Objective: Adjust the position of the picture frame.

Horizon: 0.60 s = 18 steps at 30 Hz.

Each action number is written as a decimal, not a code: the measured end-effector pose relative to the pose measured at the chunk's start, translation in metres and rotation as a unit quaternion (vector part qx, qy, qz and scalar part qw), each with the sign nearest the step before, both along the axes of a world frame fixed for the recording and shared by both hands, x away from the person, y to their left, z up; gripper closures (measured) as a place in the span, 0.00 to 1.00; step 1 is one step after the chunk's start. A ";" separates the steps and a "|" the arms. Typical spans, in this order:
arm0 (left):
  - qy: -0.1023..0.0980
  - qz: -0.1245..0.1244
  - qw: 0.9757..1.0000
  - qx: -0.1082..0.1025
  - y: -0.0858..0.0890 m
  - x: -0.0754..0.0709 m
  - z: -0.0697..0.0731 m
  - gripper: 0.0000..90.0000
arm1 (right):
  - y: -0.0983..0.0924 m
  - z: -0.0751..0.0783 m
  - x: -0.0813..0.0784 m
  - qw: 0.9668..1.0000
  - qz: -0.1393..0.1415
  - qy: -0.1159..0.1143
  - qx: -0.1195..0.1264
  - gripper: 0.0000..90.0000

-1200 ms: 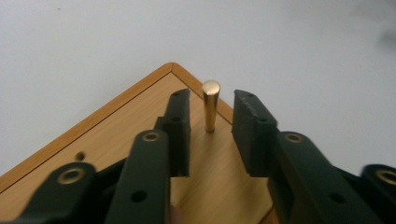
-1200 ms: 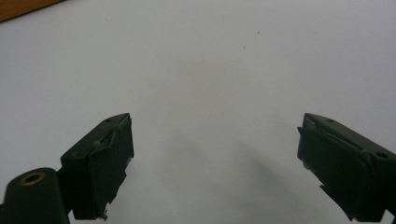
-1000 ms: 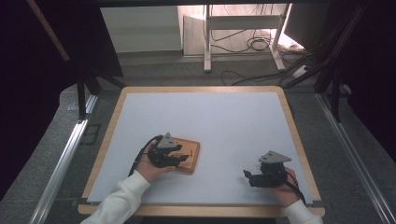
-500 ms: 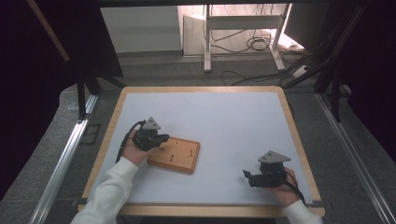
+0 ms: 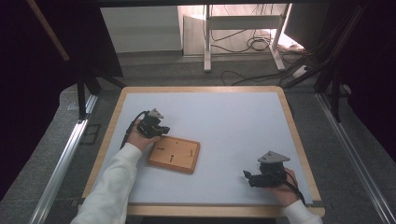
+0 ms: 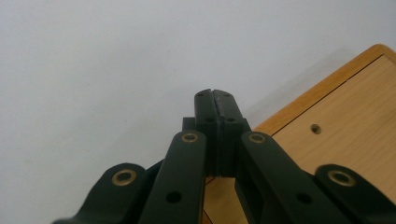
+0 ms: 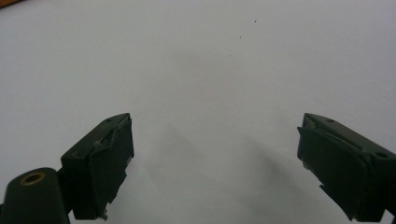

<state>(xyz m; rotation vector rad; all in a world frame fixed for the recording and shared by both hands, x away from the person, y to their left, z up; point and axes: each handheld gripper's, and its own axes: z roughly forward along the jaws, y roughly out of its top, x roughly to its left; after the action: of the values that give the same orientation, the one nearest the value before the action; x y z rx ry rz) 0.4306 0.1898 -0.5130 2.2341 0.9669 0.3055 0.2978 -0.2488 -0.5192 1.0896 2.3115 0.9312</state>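
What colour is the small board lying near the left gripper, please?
The board is light orange-brown wood with a darker raised rim, clearest in the high view.

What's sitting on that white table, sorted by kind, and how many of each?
Wooden board: 1
Hand-held black grippers: 2, the left gripper and the right gripper
Total: 3

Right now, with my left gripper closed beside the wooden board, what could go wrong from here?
The left gripper is shut with nothing between its jaws, right at the far-left corner of the wooden board; pushing on could nudge or spin the board across the smooth white tabletop, since nothing pins it.

The right gripper hangs open over bare tabletop, well away from the board, so it probably could not steady it in time.
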 end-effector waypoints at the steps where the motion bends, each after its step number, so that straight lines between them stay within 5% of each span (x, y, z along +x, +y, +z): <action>1: 0.001 -0.001 1.000 0.001 0.000 0.001 -0.001 1.00 | 0.000 0.000 0.000 1.000 0.000 0.000 0.000 0.12; 10: 0.010 -0.025 0.999 0.032 -0.007 0.008 -0.008 1.00 | 0.000 0.001 0.000 1.000 0.000 -0.005 0.000 0.12; 18: 0.012 -0.025 0.999 0.035 -0.006 0.006 -0.008 1.00 | -0.001 0.000 0.000 1.000 0.001 -0.003 -0.002 0.12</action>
<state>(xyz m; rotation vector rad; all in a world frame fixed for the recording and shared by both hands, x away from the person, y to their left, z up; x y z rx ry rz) 0.4370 0.1841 -0.5212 2.3268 0.9235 0.2955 0.2979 -0.2496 -0.5189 1.0824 2.3087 0.9286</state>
